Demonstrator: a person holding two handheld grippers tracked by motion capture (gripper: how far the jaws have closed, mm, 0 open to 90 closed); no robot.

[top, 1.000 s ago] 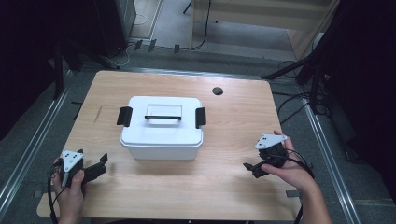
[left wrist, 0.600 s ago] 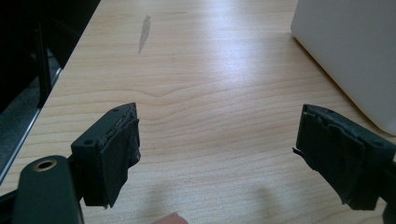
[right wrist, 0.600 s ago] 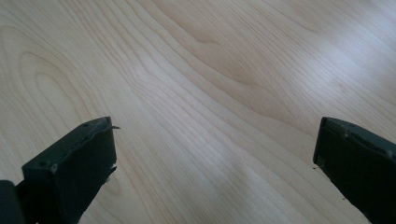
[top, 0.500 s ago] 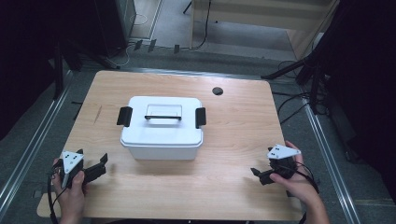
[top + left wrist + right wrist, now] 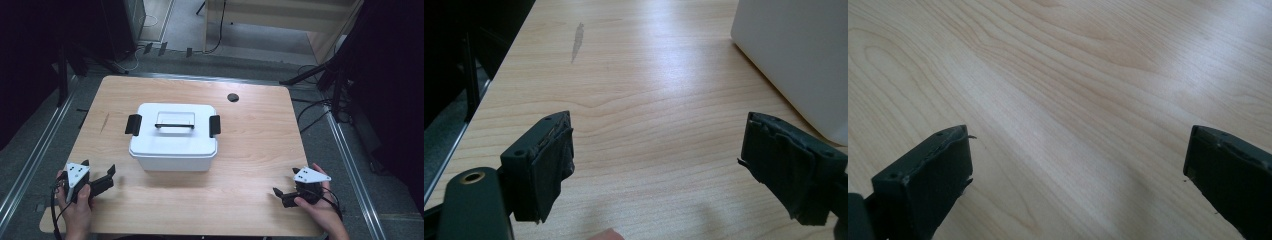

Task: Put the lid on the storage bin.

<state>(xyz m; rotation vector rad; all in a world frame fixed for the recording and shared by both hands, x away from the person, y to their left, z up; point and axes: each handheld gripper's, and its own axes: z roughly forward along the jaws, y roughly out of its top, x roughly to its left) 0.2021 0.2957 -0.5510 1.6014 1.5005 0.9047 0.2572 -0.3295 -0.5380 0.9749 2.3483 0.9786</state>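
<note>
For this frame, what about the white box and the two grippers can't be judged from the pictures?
- White box: contents hidden by its shut lid, high view.
- Black clips: latched or loose, too small to tell, high view.
- Box in the left gripper view: cut off by the right edge, one wall showing.
- Right gripper: high view, small and part-covered by the hand; the right gripper view shows bare table.

No readable text, labels, brands, numbers or signs anywhere. White box [image 5: 173,142]: plain lid and walls, no print. Tabletop [image 5: 260,145]: bare wood grain, no marks that read as text. Grey plates on the left gripper [image 5: 98,178] and the right gripper [image 5: 281,194]: blank as far as can be told.
</note>
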